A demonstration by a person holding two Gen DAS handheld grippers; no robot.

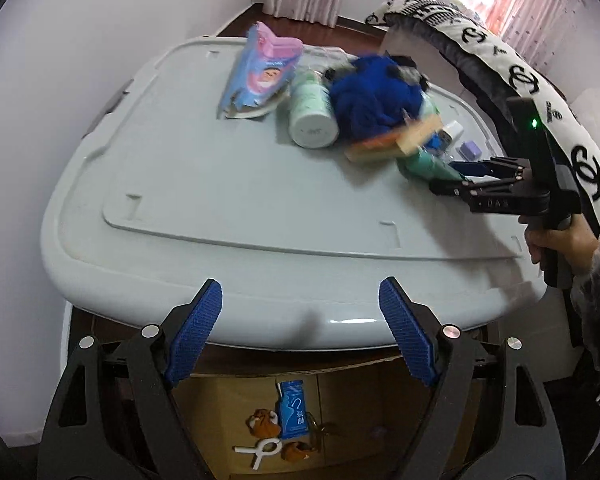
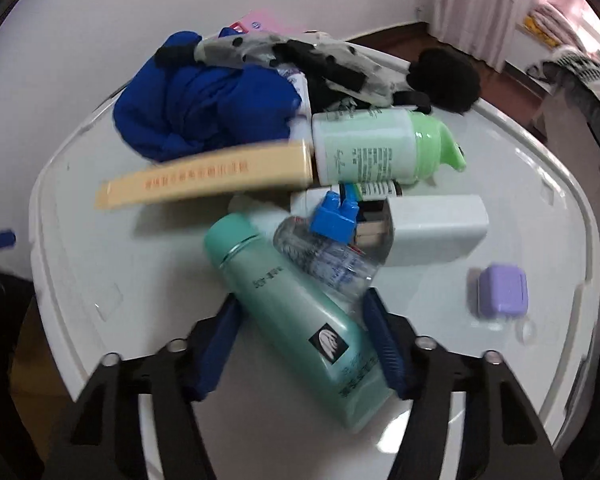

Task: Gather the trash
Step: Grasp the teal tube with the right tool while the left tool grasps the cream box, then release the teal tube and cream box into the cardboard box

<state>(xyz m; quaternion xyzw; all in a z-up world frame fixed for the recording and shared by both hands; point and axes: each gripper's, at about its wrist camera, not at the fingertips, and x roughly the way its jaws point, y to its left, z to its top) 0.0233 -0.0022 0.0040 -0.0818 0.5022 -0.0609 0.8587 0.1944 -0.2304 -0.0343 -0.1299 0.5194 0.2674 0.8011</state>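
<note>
Jaws apparently astride teal bottle [image 2: 300, 312].

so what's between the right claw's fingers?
The teal bottle lies across the gap in the right wrist view, its lower body between the right claw fingers, on the grey lid.

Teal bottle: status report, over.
Right gripper astride teal bottle, fingers not pressing. Left gripper open, empty. Clear bottle leans on it.
</note>
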